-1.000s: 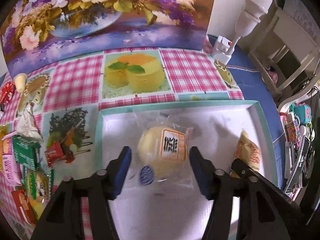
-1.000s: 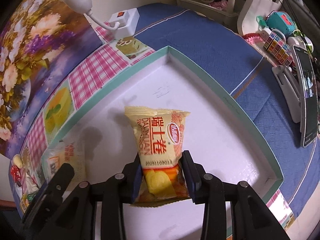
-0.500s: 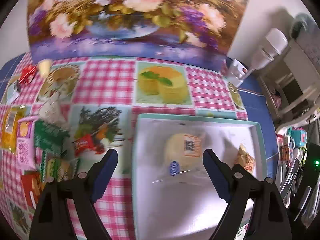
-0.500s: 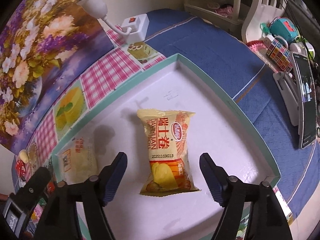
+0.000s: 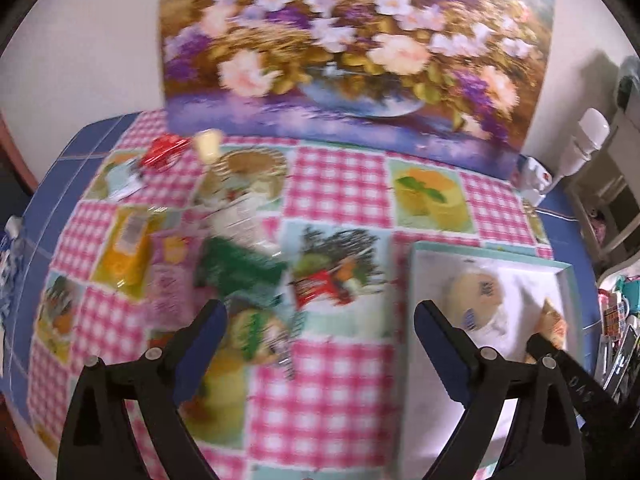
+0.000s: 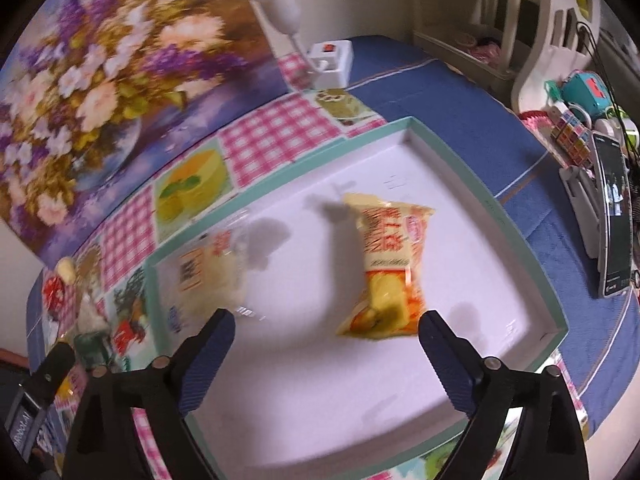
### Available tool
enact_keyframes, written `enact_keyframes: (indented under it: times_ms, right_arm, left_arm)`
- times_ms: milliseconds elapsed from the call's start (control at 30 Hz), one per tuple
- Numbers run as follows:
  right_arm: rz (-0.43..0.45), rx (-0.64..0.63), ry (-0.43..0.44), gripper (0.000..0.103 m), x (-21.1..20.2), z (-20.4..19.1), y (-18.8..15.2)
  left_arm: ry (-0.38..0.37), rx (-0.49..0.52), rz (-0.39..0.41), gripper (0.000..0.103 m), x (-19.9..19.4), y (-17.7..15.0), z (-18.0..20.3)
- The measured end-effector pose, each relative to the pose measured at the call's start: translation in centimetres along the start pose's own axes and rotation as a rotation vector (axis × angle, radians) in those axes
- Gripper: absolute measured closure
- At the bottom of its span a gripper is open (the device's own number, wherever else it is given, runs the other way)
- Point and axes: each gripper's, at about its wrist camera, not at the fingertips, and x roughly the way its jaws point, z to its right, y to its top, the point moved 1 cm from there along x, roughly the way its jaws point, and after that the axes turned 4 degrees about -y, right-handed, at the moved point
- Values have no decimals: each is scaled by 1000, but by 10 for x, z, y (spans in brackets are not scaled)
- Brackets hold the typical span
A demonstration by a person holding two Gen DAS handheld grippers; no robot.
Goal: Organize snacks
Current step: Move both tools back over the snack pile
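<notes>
The flower painting (image 5: 356,52) leans against the wall behind the table, and only the left wrist view takes in the whole of it, along with the loose snacks lying left of the tray: a yellow packet (image 5: 126,250), a pink packet (image 5: 170,276), a green packet (image 5: 236,272) and a small red packet (image 5: 320,286), all on the checked tablecloth (image 5: 340,184), well apart from the tray. The right wrist view shows what the left one barely catches: the blue cloth (image 6: 452,92) beyond the tray's far corner, a white power strip (image 6: 332,62) just behind it beside the painting (image 6: 100,76), and clutter with a phone (image 6: 612,220) past the tray's right rim. The tray (image 6: 496,208) is white inside with a pale green rim and sits on the checked cloth at the painting's near right. Two snacks lie in it: a clear-wrapped bun (image 6: 212,276) near its left wall and a yellow snack bag (image 6: 390,264) toward the middle, apart from each other. The same bun (image 5: 474,294) shows blurred in the left view. The left gripper (image 5: 320,344) hangs over the cloth between the loose snacks and the tray (image 5: 492,258), its jaws opening wide with nothing held. The right gripper (image 6: 326,342) hangs over the tray floor, jaws also opening wide, the yellow bag lying free just beyond them.
</notes>
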Motion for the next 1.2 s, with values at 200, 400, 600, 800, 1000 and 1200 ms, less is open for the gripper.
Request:
enact_keyframes:
  times_ms: [200, 400, 600, 800, 1000, 1200]
  right_arm:
    - [36, -85, 35, 1, -16, -21, -17]
    - [64, -170, 85, 1, -33, -47, -40]
    - [53, -242, 163, 1, -47, -79, -67]
    - [62, -330, 224, 1, -58, -115, -86]
    - [31, -385, 273, 1, -56, -142, -100]
    - [-22, -450, 241, 1, -36, -160, -111]
  left_arm:
    - [49, -85, 0, 8, -20, -15, -43]
    - [112, -120, 9, 8, -36, -29, -73]
    - [127, -208, 40, 8, -53, -40, -109]
    - [179, -327, 49, 8, -60, -50, -157]
    - [179, -406, 28, 8, -58, -55, -180]
    - [155, -378, -51, 8, -33, -55, -170]
